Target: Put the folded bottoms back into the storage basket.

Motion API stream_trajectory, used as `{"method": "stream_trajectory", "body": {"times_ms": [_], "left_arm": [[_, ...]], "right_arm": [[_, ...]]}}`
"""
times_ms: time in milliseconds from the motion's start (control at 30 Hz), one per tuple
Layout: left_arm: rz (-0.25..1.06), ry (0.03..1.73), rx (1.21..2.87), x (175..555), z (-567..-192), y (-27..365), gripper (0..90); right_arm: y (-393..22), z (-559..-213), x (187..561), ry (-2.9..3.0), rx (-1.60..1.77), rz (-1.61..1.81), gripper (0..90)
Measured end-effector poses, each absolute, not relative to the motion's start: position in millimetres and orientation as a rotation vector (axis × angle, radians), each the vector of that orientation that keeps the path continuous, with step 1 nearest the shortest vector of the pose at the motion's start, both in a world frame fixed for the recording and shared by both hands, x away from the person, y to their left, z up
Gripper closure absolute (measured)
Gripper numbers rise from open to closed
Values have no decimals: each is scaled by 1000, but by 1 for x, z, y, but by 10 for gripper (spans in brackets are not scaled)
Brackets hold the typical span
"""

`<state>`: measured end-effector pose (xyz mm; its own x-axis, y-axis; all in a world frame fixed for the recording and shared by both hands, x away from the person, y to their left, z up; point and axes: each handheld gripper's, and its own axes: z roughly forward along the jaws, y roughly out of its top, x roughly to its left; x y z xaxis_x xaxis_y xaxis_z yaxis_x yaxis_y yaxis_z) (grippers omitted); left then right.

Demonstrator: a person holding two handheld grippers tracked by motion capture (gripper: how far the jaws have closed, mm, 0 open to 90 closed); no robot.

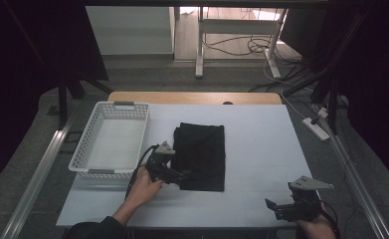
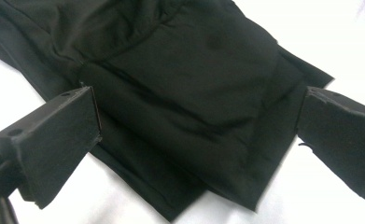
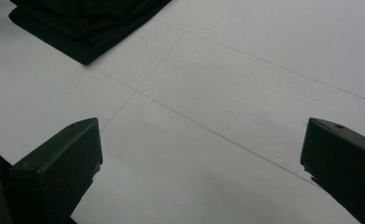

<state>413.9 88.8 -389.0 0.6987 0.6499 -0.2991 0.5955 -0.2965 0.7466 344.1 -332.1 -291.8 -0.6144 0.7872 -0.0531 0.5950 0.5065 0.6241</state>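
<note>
At the near right corner of the white table [image 1: 261, 149], the right gripper [image 1: 277, 206] sits low over the bare surface, held by a hand at the bottom edge; in the right gripper view its 2 jaws stand wide apart with nothing between them, and only faint fold lines cross the sheet under them. Farther in and toward the left, the left gripper [image 1: 182, 175] reaches the near left corner of the folded black cloth [image 1: 201, 155]. In the left gripper view its 2 jaws are also spread apart, 1 on each side of that corner of the cloth [image 2: 180, 93], close above the fabric; whether they touch it cannot be told. The cloth lies flat near the middle of the table, a neat dark rectangle with layered edges, its long sides running from near to far. Just beside it, along the left edge of the table, stands 1 white plastic basket [image 1: 85, 142] with perforated walls and a grey handle at each end; it holds nothing.
</note>
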Motion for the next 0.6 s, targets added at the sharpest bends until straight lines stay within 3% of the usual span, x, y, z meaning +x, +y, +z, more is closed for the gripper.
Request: {"method": "stream_trajectory", "body": {"times_ms": [600], "left_arm": [[94, 1025, 1956, 452, -391, 87, 0]], "right_arm": [[-332, -292, 344, 2424, 1158, 815, 0]]}}
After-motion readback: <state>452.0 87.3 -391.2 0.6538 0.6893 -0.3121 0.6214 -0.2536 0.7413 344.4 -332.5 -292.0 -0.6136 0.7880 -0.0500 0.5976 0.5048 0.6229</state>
